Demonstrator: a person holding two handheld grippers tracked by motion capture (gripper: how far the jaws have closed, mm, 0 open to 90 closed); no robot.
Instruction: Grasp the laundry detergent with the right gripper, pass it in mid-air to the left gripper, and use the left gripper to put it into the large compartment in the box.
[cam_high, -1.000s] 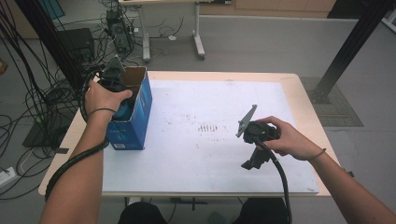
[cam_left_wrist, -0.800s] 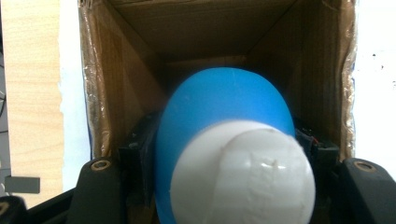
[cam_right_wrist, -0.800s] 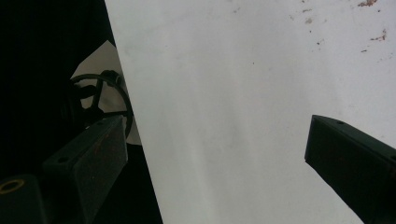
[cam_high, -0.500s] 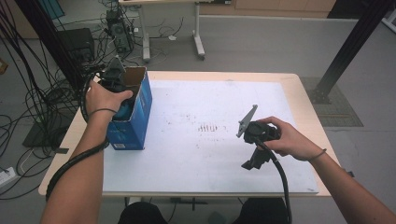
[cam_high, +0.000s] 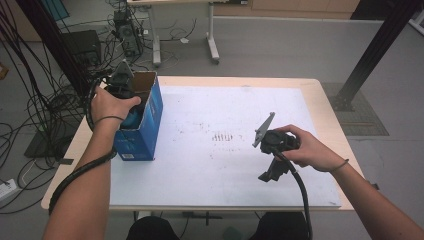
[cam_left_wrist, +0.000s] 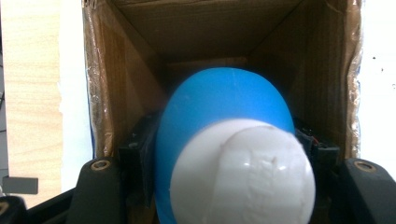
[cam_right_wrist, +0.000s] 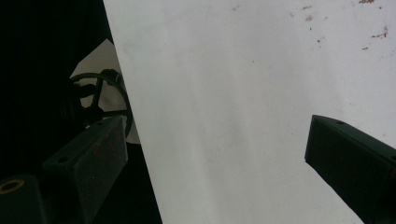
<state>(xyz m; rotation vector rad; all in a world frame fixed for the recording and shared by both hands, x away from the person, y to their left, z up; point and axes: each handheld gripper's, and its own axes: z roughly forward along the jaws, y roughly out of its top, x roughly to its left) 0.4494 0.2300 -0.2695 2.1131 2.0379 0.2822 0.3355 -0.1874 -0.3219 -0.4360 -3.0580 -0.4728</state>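
So from my end, the biggest thing on screen is the table (cam_high: 320, 100), light wood edge with a white sheet (cam_high: 225, 165) covering most of its top. I'll use the blue cardboard box (cam_high: 145, 135) as my anchor: it stands upright with its top open at the far left corner of that sheet.

My left gripper (cam_high: 121, 86) is dipped into the box's open top, hand wrapped around it from the near side. Looking along its jaws, they're clamped on a blue bottle with a white cap (cam_left_wrist: 233, 154), one jaw pressing each flank, the cap facing the camera. The bottle sits inside the box, brown cardboard walls all around it.

My right gripper (cam_high: 268, 175) is well to the right of the box, near the front-right part of the sheet, held just over the surface. Its jaws are spread wide with nothing between them, just bare white sheet in the gap.

There's also a patch of small dark specks (cam_high: 223, 136) on the sheet, between the box and the right gripper.
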